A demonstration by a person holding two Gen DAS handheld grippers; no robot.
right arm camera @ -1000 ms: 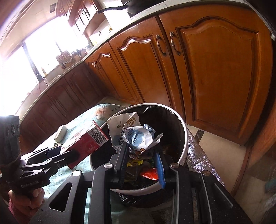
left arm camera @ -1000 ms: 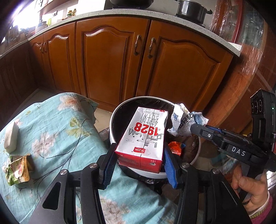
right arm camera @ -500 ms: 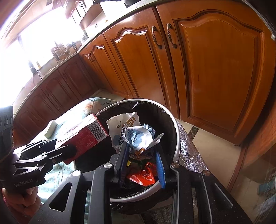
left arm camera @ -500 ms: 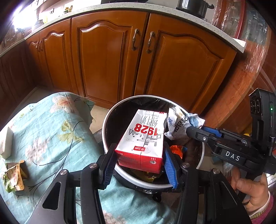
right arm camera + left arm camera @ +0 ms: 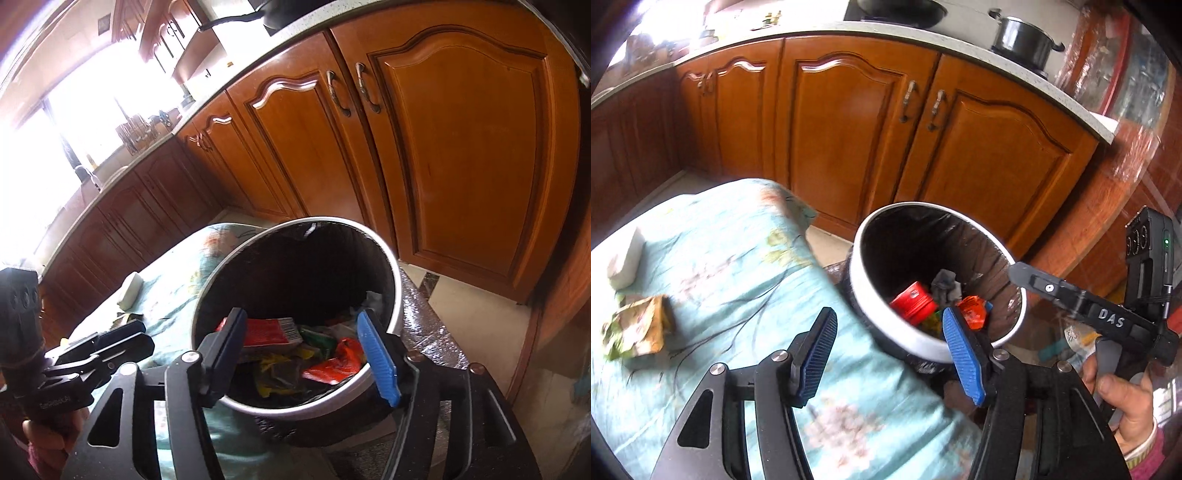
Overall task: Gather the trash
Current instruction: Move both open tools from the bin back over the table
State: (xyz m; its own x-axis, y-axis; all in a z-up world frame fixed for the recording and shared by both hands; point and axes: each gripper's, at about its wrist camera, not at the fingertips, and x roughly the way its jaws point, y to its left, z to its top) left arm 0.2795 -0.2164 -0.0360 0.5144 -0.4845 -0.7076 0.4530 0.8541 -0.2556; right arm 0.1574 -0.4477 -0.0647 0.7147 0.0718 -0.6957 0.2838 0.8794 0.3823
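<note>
A round white-rimmed trash bin (image 5: 871, 325) with a black liner stands beside the table; it also shows in the right wrist view (image 5: 391, 266). Inside lie the red and white carton (image 5: 913, 300), also visible in the right wrist view (image 5: 271, 330), and several wrappers, one orange (image 5: 334, 363). My left gripper (image 5: 888, 352) is open and empty over the table edge by the bin. My right gripper (image 5: 303, 354) is open and empty just above the bin's near rim. A crumpled green-brown wrapper (image 5: 637, 330) and a white block (image 5: 624, 258) lie on the table.
The table has a light blue floral cloth (image 5: 731, 266). Brown wooden cabinets (image 5: 849, 129) stand behind the bin. A black pot (image 5: 1021, 37) sits on the counter. The right gripper's body (image 5: 1108, 314) is to the right of the bin.
Both grippers opened. The carton dropped from my left gripper and the crumpled wrapper from my right gripper, and both now lie in the bin.
</note>
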